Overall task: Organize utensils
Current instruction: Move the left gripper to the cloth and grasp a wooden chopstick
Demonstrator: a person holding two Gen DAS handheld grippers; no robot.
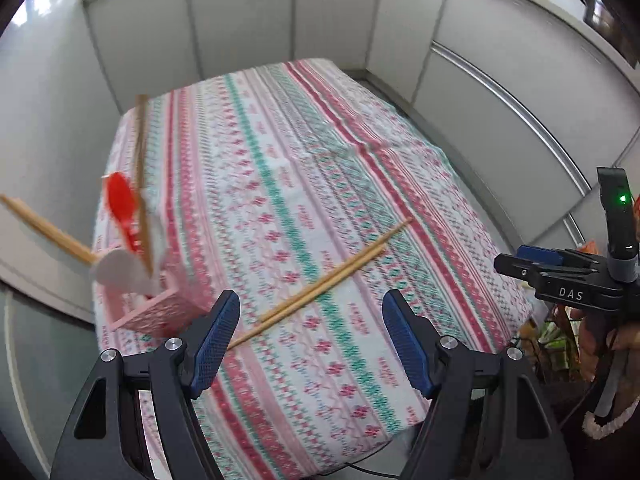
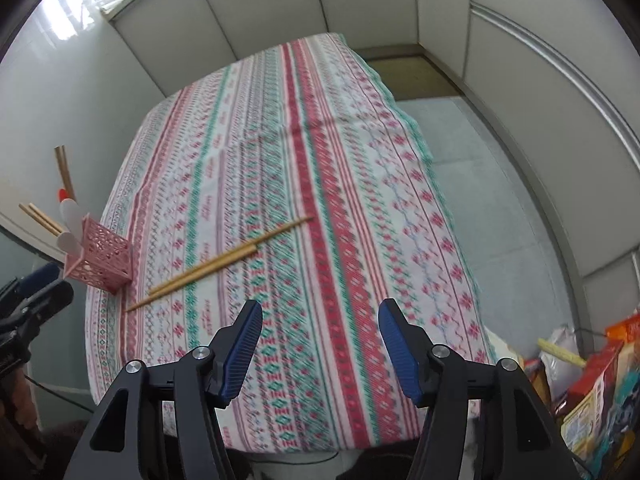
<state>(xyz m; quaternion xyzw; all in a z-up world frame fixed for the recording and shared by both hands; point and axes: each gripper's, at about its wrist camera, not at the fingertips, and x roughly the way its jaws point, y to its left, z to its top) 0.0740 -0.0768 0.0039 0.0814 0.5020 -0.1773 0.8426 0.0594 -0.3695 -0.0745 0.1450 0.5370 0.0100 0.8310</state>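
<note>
A pink lattice utensil holder (image 1: 158, 308) (image 2: 102, 258) stands at the table's left edge with a red spoon (image 1: 122, 210), white spoons (image 1: 118, 270) and wooden chopsticks (image 1: 44, 226) sticking out of it. Three loose wooden chopsticks (image 1: 324, 282) (image 2: 216, 266) lie slanted on the patterned tablecloth to its right. My left gripper (image 1: 312, 340) hovers open just before them, its left finger close to the holder. My right gripper (image 2: 320, 348) hangs open over the cloth near the front edge, nothing between its blue pads; it also shows at the right edge of the left wrist view (image 1: 532, 264).
The table with the striped pink, red and green cloth (image 2: 320, 160) is ringed by pale cabinet walls (image 1: 240, 24). Boxes and bags (image 2: 600, 380) are piled on the floor at the right. A person's hand with a fleecy sleeve (image 1: 608, 360) holds the right gripper.
</note>
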